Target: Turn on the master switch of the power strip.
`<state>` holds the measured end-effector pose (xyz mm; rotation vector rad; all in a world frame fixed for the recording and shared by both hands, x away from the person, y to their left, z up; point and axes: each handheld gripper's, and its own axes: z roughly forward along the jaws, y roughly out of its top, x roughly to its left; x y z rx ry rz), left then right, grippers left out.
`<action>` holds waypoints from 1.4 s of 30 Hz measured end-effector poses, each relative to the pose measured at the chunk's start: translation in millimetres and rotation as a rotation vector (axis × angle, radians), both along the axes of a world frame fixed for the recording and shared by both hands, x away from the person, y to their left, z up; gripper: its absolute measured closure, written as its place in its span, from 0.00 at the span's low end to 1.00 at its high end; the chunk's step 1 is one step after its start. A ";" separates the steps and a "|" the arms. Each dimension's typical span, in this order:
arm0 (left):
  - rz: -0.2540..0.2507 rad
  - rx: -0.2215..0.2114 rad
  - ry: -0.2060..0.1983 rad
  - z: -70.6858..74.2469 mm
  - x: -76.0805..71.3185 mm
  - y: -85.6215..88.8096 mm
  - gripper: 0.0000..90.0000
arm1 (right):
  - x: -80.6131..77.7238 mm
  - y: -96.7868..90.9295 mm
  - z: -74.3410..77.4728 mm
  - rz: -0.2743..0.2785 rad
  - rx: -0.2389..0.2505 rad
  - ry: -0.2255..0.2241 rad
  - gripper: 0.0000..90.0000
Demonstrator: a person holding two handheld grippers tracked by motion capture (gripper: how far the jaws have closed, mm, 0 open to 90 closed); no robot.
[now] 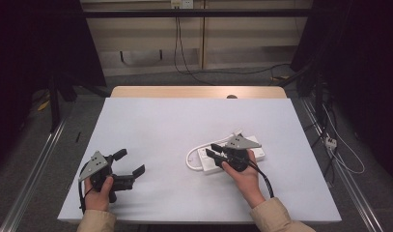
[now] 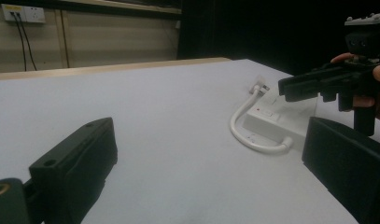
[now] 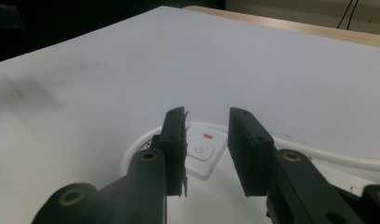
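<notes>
A white power strip lies on the white-covered bench, to the right of the middle and toward the person's side, with its short white cord curling in a loop off its left end. In the left gripper view the same cord arcs round the near end of the strip and ends in a plug lying on the cover beside it. The right gripper is held low over the left end of the strip, in the person's right hand, which comes in from the bottom edge. Its jaws stand a little apart with nothing clamped between them; in the right gripper view they frame the strip's power button and the small red mark next to it, and the gap between them is bare. Whether the jaw tips touch the strip's top is hard to judge from these angles; they seem to hang just above it. The left gripper rests at the near left of the bench in the left hand, well apart from the strip, its jaws spread wide and empty over the bare cover. A wall socket with dark cables plugged in shows on the far wall.
</notes>
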<state>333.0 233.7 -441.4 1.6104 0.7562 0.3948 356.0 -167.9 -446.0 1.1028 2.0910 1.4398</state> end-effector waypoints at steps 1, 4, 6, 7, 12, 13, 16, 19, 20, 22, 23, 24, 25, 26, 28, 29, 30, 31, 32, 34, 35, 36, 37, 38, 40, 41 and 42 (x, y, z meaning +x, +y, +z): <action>-0.001 0.000 0.000 0.0 0.0 0.0 0.03 | 0.4 0.0 -0.1 -0.001 0.000 0.003 0.76; 0.000 0.000 0.000 0.0 0.0 0.2 0.03 | 1.1 -0.3 -0.5 0.000 0.002 0.005 0.77; 0.000 0.000 0.000 -0.1 0.0 -0.1 0.03 | 1.3 -0.7 -0.5 -0.001 0.003 0.007 0.77; -0.001 -0.001 0.001 -0.1 0.0 -0.2 0.03 | 1.3 -0.8 -0.5 -0.001 0.003 0.008 0.78; -0.001 0.000 0.001 -0.3 0.3 -0.6 0.03 | 1.1 -0.7 -0.2 0.001 0.003 0.010 0.80; 0.000 -0.001 0.000 -0.3 0.4 -0.6 0.03 | 1.1 -0.8 -0.3 0.002 0.004 0.012 0.80; 0.001 -0.001 0.002 -0.4 0.4 -0.7 0.03 | 1.4 -0.8 -0.3 0.002 0.007 0.013 0.80; 0.000 0.000 0.001 -0.4 0.5 -0.8 0.03 | 1.9 -0.2 0.0 0.005 0.006 0.016 0.81; 0.000 0.001 0.001 -0.4 0.4 -0.8 0.03 | 2.2 0.0 0.0 0.007 0.007 0.015 0.82; 0.001 -0.001 0.003 -0.4 0.5 -0.8 0.03 | 2.7 0.5 0.2 0.007 0.005 0.017 0.82; 0.001 -0.002 0.003 -0.5 0.5 -0.8 0.03 | 3.0 0.7 0.2 0.005 0.007 0.020 0.82; 0.001 -0.002 0.003 -0.5 0.5 -0.8 0.03 | 3.3 0.8 0.3 0.005 0.009 0.022 0.82; 0.002 -0.001 0.003 -0.5 0.5 -0.8 0.03 | 3.6 1.1 0.2 0.007 0.009 0.022 0.83; 0.002 -0.001 0.004 -0.6 0.5 -0.9 0.03 | 3.9 1.2 0.2 0.010 0.008 0.022 0.83; -0.002 0.004 0.003 -0.8 0.8 -0.9 0.03 | 4.1 1.7 0.5 0.013 0.007 0.027 0.84; -0.002 0.004 0.004 -0.9 0.8 -1.0 0.03 | 4.3 1.9 0.5 0.013 0.007 0.028 0.84; -0.002 0.004 0.004 -0.9 0.8 -1.1 0.03 | 4.4 1.9 0.6 0.012 0.007 0.029 0.84; -0.002 0.004 0.004 -0.9 0.8 -1.2 0.03 | 4.6 2.0 0.7 0.012 0.007 0.029 0.85; -0.002 0.003 0.004 -0.9 0.8 -1.2 0.03 | 4.8 2.0 0.7 0.014 0.007 0.029 0.85; -0.002 0.003 0.004 -0.9 1.0 -1.1 0.03 | 5.1 2.3 0.6 0.014 0.008 0.031 0.85; -0.002 0.002 0.004 -0.9 1.0 -1.0 0.03 | 5.2 2.5 0.5 0.014 0.007 0.031 0.86; -0.003 0.003 0.004 -0.9 1.0 -1.1 0.03 | 5.3 2.6 0.4 0.014 0.006 0.034 0.86; -0.003 0.003 0.004 -0.9 1.0 -1.1 0.03 | 5.6 2.7 0.2 0.015 0.005 0.034 0.86; -0.003 0.003 0.004 -0.9 1.0 -1.1 0.03 | 5.8 2.8 0.0 0.017 0.005 0.035 0.86; -0.002 0.002 0.004 -0.9 1.1 -1.2 0.03 | 6.3 3.6 -0.1 0.017 0.004 0.035 0.87; -0.002 0.002 0.004 -0.9 1.1 -1.2 0.03 | 6.5 3.7 -0.1 0.019 0.003 0.036 0.87; -0.003 0.002 0.004 -0.9 1.1 -1.1 0.03 | 6.7 3.9 -0.1 0.019 0.003 0.037 0.87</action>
